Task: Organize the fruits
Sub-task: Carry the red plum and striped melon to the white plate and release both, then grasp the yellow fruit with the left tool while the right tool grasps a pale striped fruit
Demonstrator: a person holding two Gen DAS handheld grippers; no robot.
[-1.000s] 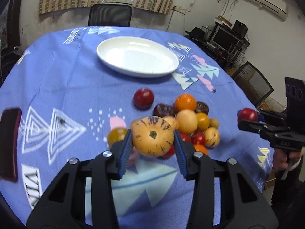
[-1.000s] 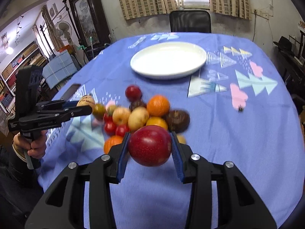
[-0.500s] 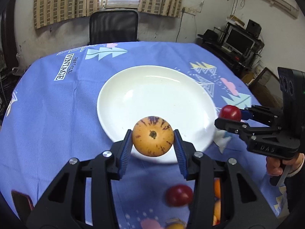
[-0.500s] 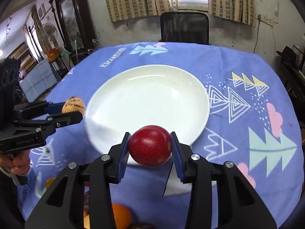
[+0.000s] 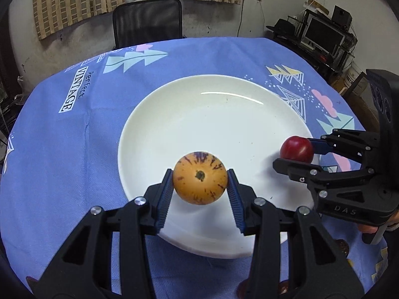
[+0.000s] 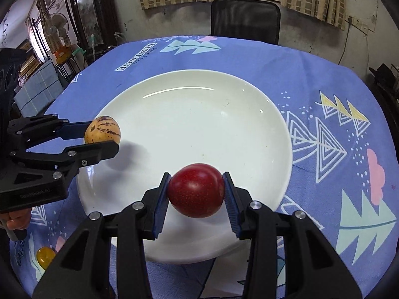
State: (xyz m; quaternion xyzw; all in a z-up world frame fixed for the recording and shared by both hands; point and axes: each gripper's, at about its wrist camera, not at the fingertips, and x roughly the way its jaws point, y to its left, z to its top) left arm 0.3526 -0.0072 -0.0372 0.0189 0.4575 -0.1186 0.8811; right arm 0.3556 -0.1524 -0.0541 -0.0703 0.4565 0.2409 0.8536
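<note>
In the left wrist view, our left gripper (image 5: 200, 185) reaches level over the near rim of the white plate (image 5: 224, 114), its jaws clamped on a yellow purple-streaked fruit (image 5: 200, 177). Our right gripper (image 5: 294, 155) enters from the right, pinching a red fruit (image 5: 296, 148); the hand behind it is mostly cut off.

In the right wrist view, the red fruit (image 6: 196, 190) sits gripped above the plate's near edge. A small yellow fruit (image 6: 45, 253) lies half hidden on the blue tablecloth (image 6: 324, 79).

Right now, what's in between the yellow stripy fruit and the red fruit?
Only bare white plate. In the right wrist view, nothing sits between the yellow striped fruit and the red fruit.
</note>
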